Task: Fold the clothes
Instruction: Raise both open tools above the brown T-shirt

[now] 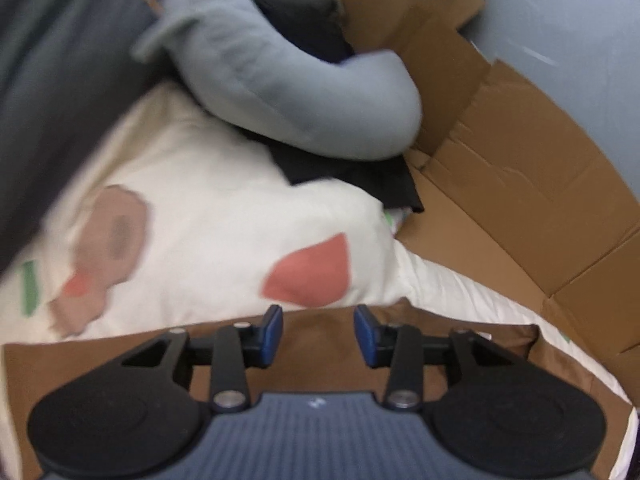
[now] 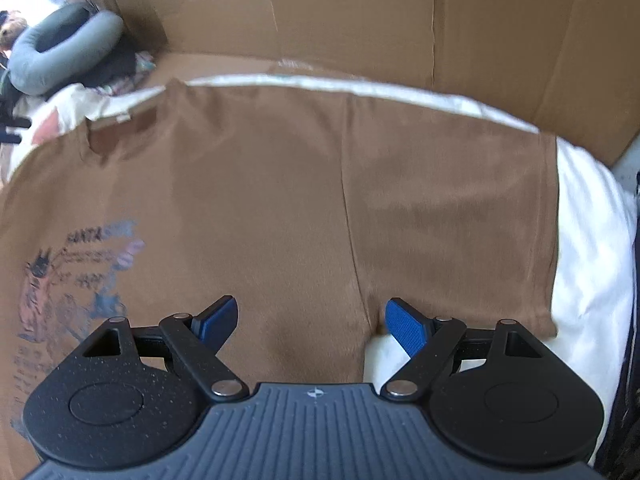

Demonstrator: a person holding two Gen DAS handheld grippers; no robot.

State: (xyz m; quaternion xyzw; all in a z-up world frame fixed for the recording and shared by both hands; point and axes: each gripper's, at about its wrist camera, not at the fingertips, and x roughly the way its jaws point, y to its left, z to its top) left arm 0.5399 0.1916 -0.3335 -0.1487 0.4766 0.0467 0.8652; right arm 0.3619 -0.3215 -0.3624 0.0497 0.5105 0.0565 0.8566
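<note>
A brown T-shirt [image 2: 260, 200] lies spread flat on white bedding [image 2: 592, 260], its collar [image 2: 108, 128] at the upper left and a printed graphic [image 2: 80, 272] at the left. One sleeve [image 2: 448, 224] stretches out to the right. My right gripper [image 2: 312, 324] hovers open above the shirt by the armpit seam, with nothing between its blue pads [image 2: 404, 328]. In the left wrist view my left gripper [image 1: 319, 334] is over the shirt's edge [image 1: 312, 364]. Its jaws stand apart and grip nothing.
A white cushion with red and pink patches [image 1: 200, 220] lies beyond the shirt. A grey-blue curved pillow [image 1: 280, 80] rests on black cloth [image 1: 360, 184] behind it. Cardboard walls [image 2: 360, 20] enclose the far side. Dark grey fabric [image 1: 60, 60] fills the left.
</note>
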